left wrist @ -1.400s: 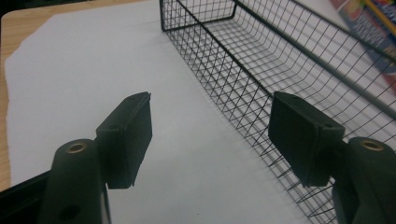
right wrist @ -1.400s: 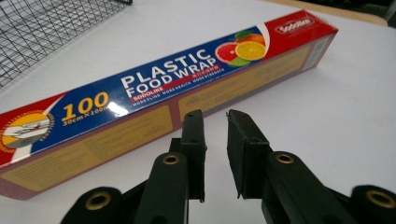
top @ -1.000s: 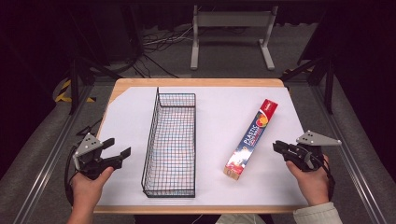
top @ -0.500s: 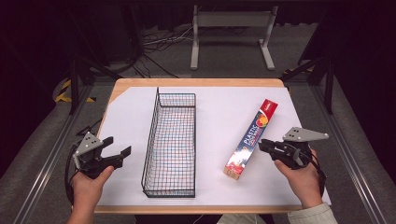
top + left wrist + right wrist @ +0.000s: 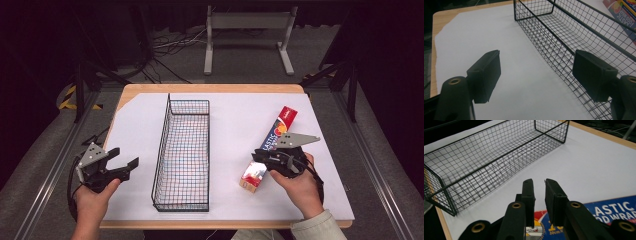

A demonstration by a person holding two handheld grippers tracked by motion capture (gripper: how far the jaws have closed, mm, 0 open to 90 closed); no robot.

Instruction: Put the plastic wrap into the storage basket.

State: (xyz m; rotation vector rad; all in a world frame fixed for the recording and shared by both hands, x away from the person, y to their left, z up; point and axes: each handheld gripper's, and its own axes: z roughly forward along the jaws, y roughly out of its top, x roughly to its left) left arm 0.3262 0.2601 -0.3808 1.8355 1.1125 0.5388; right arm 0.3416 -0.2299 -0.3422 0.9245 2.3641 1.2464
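Since the earlier frames the right claw (image 5: 261,159) has been carried leftward from the table's right edge and is now held over the near end of the plastic wrap box (image 5: 271,144); the left claw (image 5: 125,162) has been kept where it was, and the box and the wire basket (image 5: 183,150) have not been shifted.

The right claw's jaws are seen almost pressed together in the right gripper view – a narrow slit is left between them, and nothing is pinched in it. The box's blue and red printed top can be made out just beneath and behind the jaws; whether it is touched cannot be told.

The box is laid flat on the white sheet covering the table (image 5: 220,89), right of the basket and apart from it, its long axis angled toward the far right corner.

The left claw is held spread wide – nothing between its jaws – just beside the basket's left wall, above the bare sheet.
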